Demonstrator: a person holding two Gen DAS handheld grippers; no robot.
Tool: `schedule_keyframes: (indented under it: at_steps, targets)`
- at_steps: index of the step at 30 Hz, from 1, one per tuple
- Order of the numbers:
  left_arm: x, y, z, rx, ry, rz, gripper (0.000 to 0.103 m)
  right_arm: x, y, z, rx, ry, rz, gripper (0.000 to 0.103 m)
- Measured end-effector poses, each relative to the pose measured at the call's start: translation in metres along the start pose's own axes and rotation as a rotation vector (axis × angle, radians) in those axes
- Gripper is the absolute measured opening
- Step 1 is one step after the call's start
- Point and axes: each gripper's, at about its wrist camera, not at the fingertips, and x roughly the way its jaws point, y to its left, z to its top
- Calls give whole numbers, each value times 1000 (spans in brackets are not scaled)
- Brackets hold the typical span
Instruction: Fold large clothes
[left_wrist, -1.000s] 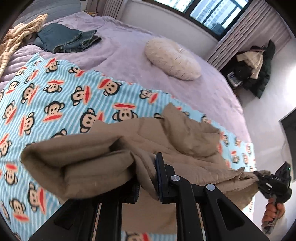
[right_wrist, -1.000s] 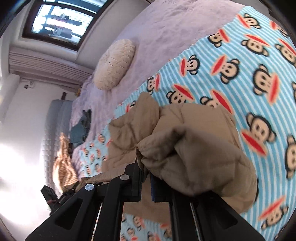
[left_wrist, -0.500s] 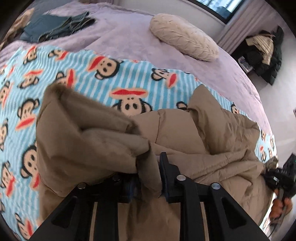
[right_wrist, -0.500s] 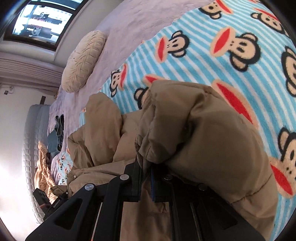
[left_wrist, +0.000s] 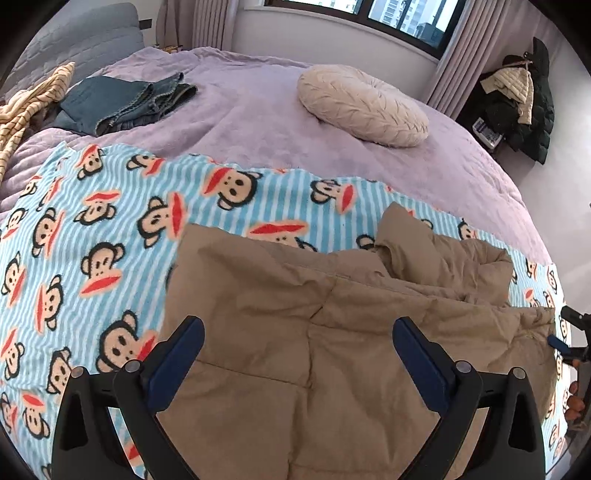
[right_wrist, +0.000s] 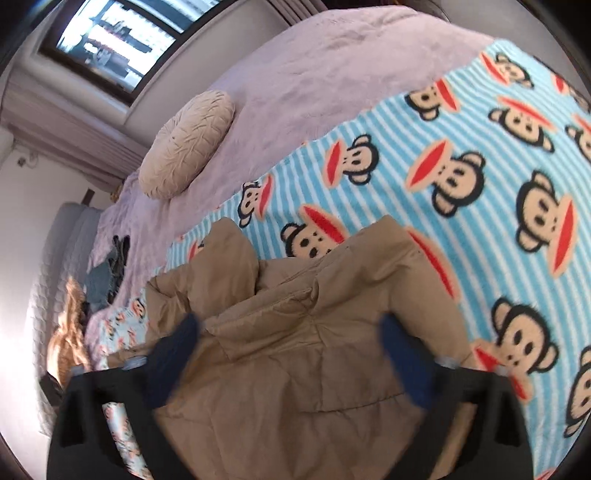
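Left gripper and right gripper: jaws spread wide, holding nothing, above tan quilted jacket lying folded on monkey-print blanket. Cream cushion at 1 o'clock, folded jeans at 11. No legible writing.

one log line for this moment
left gripper: open | right gripper: open | jacket: folded on blanket

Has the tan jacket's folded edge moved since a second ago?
Yes. The tan jacket edge, earlier held up, now lies flat on the monkey blanket, carried toward the round cushion; both grippers open.
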Motion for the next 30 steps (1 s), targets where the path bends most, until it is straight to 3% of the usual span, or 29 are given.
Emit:
schedule_keyframes:
  at_steps: [5, 9, 10, 11, 13, 17, 23, 27, 30]
  targets:
    - [10, -11, 2, 45, -15, 38, 95, 1, 16, -5, -167, 9, -111, 103]
    - [33, -2, 8, 25, -11, 91, 95, 10, 4, 2, -142, 15, -148, 97]
    - [40, 0, 8, 18, -4, 105, 95, 16, -3, 5, -124, 19, -172, 82]
    - [49, 3, 8, 9, 4, 120, 95, 21, -8, 6, -112, 28, -200, 56]
    - [67, 6, 6, 5, 13, 148, 95, 38, -22, 9, -88, 60, -262, 18]
    - [98, 8, 3, 17, 10, 169, 97, 63, -44, 13, -72, 83, -261, 7]
    - [122, 14, 10, -11, 7, 157, 103, 85, -52, 17, -70, 70, -282, 6]
    - [118, 12, 14, -4, 20, 186, 103, 79, -43, 19, -72, 67, -318, 6]
    - [90, 12, 18, 3, -14, 202, 103, 52, -24, 15, -110, 17, -306, 7]
